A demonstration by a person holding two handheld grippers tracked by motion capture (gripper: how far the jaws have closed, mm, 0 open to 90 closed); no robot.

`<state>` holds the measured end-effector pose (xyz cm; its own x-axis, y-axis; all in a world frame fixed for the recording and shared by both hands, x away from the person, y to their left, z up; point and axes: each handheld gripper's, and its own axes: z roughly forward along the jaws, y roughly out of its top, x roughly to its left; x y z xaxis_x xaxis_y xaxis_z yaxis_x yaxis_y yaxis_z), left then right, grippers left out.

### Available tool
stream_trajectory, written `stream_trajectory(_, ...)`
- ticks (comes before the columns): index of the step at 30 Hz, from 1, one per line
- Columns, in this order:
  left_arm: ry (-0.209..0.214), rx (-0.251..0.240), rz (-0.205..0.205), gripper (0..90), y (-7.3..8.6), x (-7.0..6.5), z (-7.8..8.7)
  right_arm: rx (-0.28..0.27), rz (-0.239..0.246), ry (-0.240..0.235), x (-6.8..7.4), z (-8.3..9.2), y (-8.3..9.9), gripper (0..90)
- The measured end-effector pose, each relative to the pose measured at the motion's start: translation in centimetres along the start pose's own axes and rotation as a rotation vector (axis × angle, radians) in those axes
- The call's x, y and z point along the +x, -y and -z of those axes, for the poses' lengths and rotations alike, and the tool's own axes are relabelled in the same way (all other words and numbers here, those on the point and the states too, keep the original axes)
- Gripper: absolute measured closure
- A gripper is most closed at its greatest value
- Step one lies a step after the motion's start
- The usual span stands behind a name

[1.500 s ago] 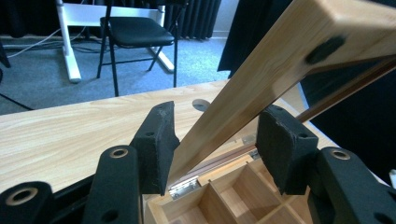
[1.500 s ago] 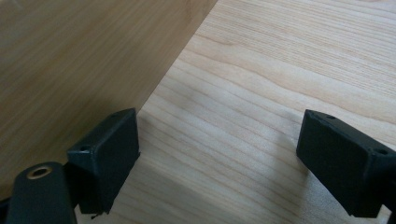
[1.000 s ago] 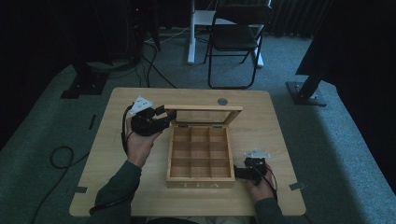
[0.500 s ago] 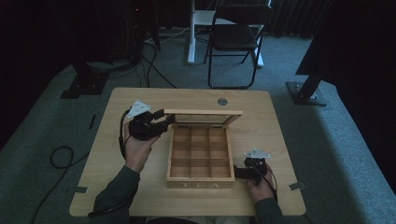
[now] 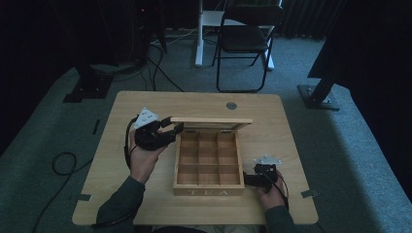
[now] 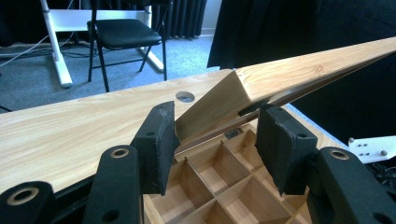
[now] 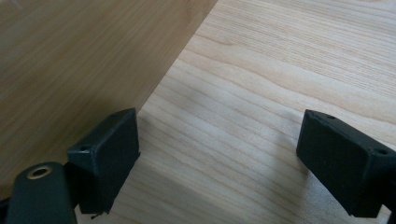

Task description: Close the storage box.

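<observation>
A wooden tea box (image 5: 209,187) with several empty compartments stands mid-table, its lid (image 5: 211,121) raised at the far side. My left gripper (image 5: 172,127) reaches the lid's left end. In the left gripper view the lid's corner (image 6: 224,102) sits between the jaws of that gripper (image 6: 217,135), which have just been opening; a dark gap shows at the right pad (image 6: 280,140). My right gripper (image 5: 247,180) rests on the table at the box's front right corner. Its jaws (image 7: 219,158) stand wide apart, the left pad beside the box wall (image 7: 70,70), nothing between them.
The table (image 5: 291,126) has a round cable hole (image 5: 231,105) behind the box. A black chair (image 5: 245,41) and a white stand leg (image 5: 198,34) are on the floor beyond it. A cable (image 5: 60,162) loops on the floor at the left.
The lid shows more edge-on from above than a second ago, and the left gripper shifted slightly with it. The right gripper has kept still.
</observation>
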<state>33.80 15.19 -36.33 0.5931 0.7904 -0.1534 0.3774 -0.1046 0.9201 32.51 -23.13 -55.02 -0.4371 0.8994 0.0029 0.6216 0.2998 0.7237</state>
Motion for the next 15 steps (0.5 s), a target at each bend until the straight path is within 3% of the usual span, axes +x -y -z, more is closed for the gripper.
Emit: stream_trajectory(15, 0.001, 0.027, 0.002, 46.7, 1.0, -0.61, 0.67, 0.001, -0.003, -0.001, 0.03, 0.01, 0.0, 12.7)
